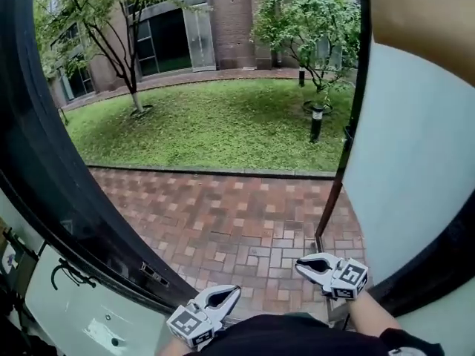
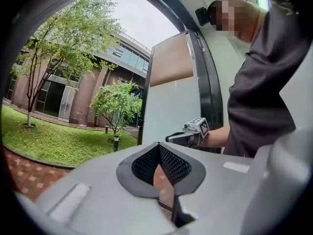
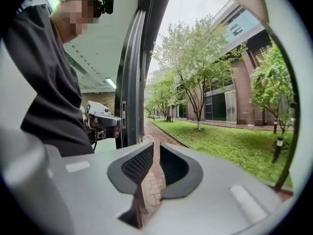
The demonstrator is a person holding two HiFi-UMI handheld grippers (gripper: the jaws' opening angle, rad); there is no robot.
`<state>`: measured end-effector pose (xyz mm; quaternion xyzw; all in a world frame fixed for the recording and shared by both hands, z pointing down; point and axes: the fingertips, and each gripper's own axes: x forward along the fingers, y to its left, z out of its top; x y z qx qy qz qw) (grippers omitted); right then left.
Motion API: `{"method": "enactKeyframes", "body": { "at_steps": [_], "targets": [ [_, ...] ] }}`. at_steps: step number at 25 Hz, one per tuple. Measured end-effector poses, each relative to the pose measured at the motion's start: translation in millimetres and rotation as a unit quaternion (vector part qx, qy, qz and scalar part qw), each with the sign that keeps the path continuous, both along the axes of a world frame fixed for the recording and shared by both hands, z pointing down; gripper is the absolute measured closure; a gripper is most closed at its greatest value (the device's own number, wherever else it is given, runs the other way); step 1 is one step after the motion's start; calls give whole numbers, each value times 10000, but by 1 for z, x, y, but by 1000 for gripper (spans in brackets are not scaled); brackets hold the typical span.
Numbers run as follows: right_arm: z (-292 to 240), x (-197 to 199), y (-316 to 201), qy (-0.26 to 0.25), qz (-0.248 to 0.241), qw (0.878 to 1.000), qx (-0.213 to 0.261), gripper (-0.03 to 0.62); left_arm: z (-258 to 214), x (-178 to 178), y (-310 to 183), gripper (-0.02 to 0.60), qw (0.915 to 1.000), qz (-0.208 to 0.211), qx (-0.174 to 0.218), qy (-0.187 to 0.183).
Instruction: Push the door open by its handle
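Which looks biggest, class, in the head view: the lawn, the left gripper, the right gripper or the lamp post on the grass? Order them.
1. The lawn.
2. The left gripper and the right gripper, about alike.
3. The lamp post, smallest, though it stands far from the camera.

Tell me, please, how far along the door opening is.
Done, it seems: the door stands wide open onto the brick paving. In hand: nothing; the left hand-held gripper and the right hand-held gripper are empty and touch no door. Left to do: apparently nothing.
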<state>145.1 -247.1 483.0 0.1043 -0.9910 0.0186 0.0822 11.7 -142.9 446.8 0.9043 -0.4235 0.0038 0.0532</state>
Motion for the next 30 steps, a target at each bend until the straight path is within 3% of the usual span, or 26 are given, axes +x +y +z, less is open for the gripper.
{"method": "enactKeyframes", "body": {
  "at_steps": [3, 6, 10, 15, 19, 24, 30],
  "targets": [
    [-12, 27, 27, -314, 329, 9990, -17, 549, -5, 2, 31, 583, 10000, -83, 47, 23],
    [-17, 47, 55, -425, 348, 9984, 91, 549, -2, 9, 58, 583, 9993, -364, 34, 82],
    [4, 92, 93, -325, 373, 9987, -118, 549, 18, 46, 87, 583, 9977, -626, -240, 49],
    [31, 165, 141, -109, 736, 9970, -203, 549, 42, 119, 106, 583, 9963, -278, -704, 407],
    [37, 206, 174, -166, 1160, 9926, -322, 549, 31, 147, 124, 583, 9980, 104, -587, 197],
    [32, 208, 213, -297, 1794, 9828, -318, 549, 28, 121, 162, 583, 9981, 407, -450, 128],
    [38, 158, 263, -805, 2468, 9637, -627, 554, 55, 34, 227, 583, 9975, 463, -530, 4]
  ]
}}
